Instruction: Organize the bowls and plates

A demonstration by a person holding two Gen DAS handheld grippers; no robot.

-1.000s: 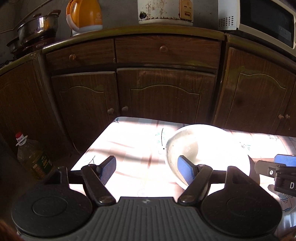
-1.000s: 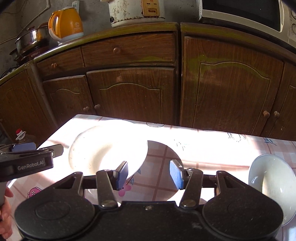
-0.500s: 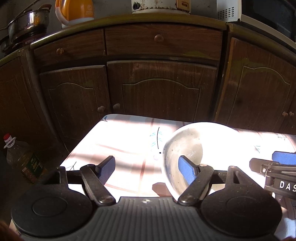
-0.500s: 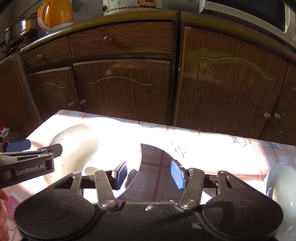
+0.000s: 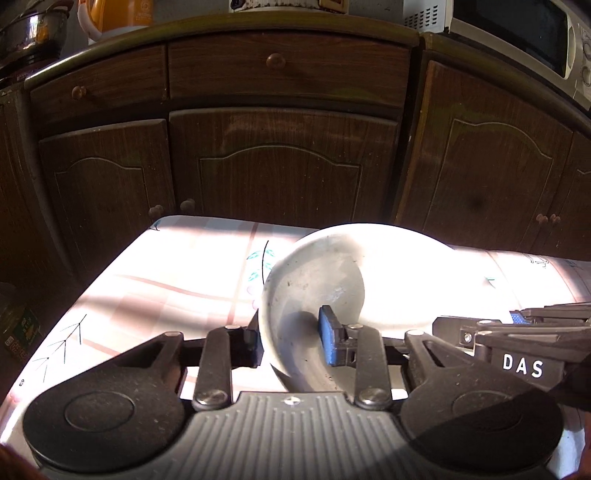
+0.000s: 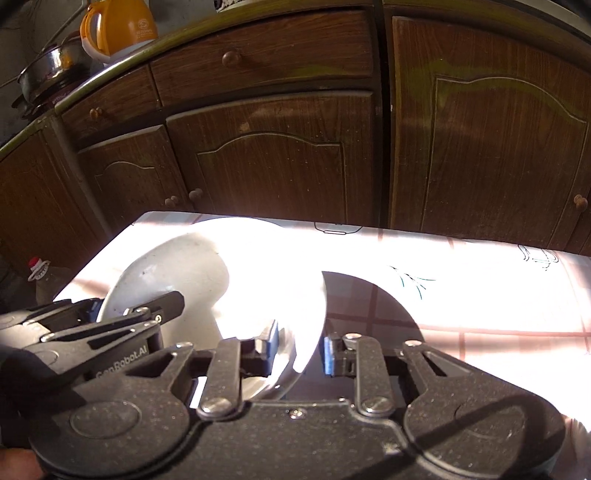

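Observation:
One white deep bowl (image 5: 388, 277) sits in glaring sun on the checked tablecloth (image 5: 166, 266). My left gripper (image 5: 288, 332) straddles its left rim. The black outer finger lies against the outer wall, and the blue pad (image 5: 328, 339) stands inside, a gap off the wall. Its jaws are closing. In the right wrist view my right gripper (image 6: 301, 345) straddles the right rim of the same bowl (image 6: 177, 273). A thin dark gap shows beside its outer pad (image 6: 327, 354), and its jaws are closing too. Each view shows the other gripper at the bowl's far side: right gripper (image 5: 480, 325), left gripper (image 6: 133, 306).
Dark wooden cabinets (image 5: 280, 173) stand close behind the table's far edge. An orange kettle (image 6: 118, 26) and a steel pot (image 6: 51, 70) sit on the counter, with a microwave (image 5: 517, 33) at the right. An oil bottle (image 6: 37, 269) stands on the floor beyond the table's left edge.
Both grippers came forward and down onto the bowl. Their jaws narrowed from wide open to close around its left and right rims. A second bowl slid out of the right wrist view.

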